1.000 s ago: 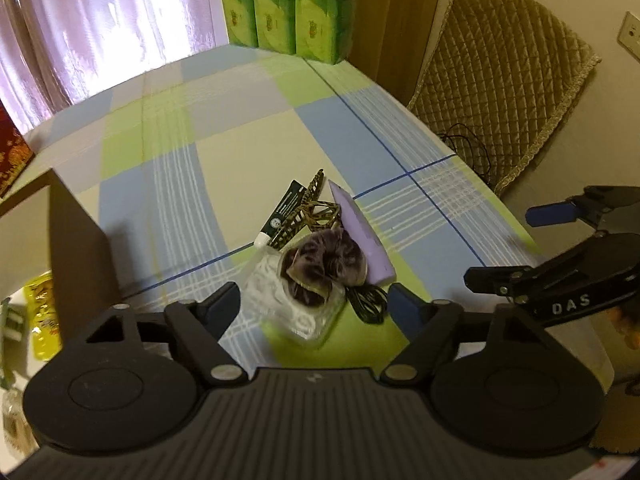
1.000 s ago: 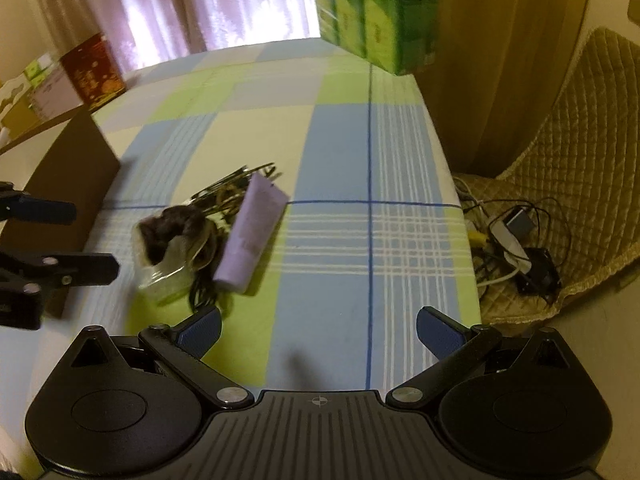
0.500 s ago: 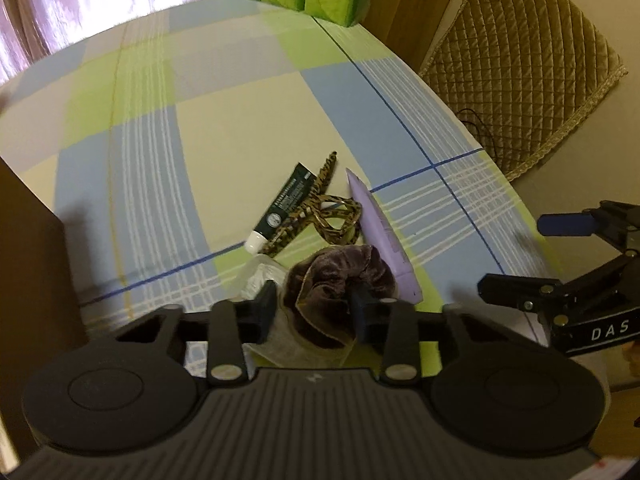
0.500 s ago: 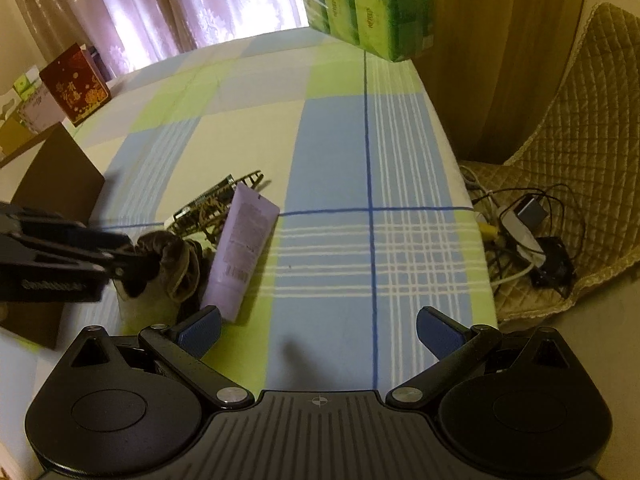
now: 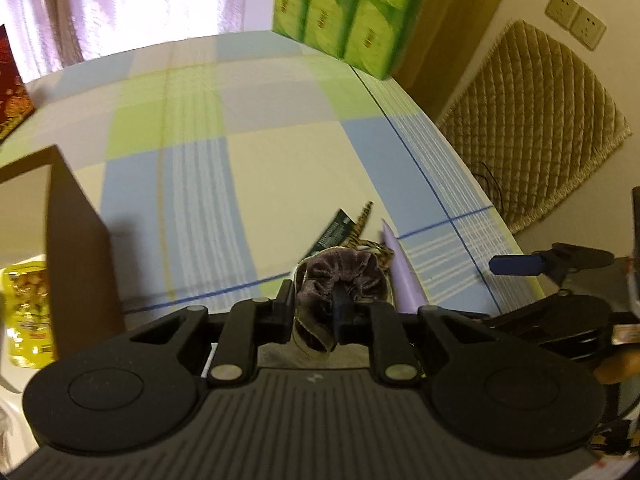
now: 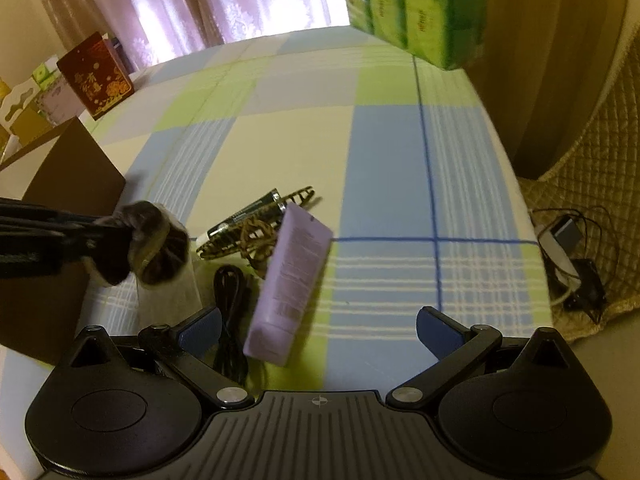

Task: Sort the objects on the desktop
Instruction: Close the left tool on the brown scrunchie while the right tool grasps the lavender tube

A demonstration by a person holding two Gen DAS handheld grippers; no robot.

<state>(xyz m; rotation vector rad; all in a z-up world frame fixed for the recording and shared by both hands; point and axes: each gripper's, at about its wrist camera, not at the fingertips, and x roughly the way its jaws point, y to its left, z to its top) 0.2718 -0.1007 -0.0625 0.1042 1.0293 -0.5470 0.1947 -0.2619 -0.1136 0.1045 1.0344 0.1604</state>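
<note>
Left gripper (image 5: 316, 312): jaws pinching the velvet scrunchie (image 5: 340, 276), lifted clear of the surface. Right gripper (image 6: 318, 330): jaws spread, empty, lavender tube (image 6: 290, 280) lying just ahead between them. Step, judged: carry after pickup. Next move calls for swinging left toward the brown box (image 5: 76, 248), then releasing inside.

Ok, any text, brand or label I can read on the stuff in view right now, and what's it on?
Nothing reads clearly.
Lavender tube: fine print, too blurred.
Dark green tube: white lettering, too small.
Green tissue packs: red marks, illegible.
Red box: gold characters and patterns, unreadable.
Yellow packet: print blurred.
Left gripper, shut on the scrunchie: no lettering.
</note>
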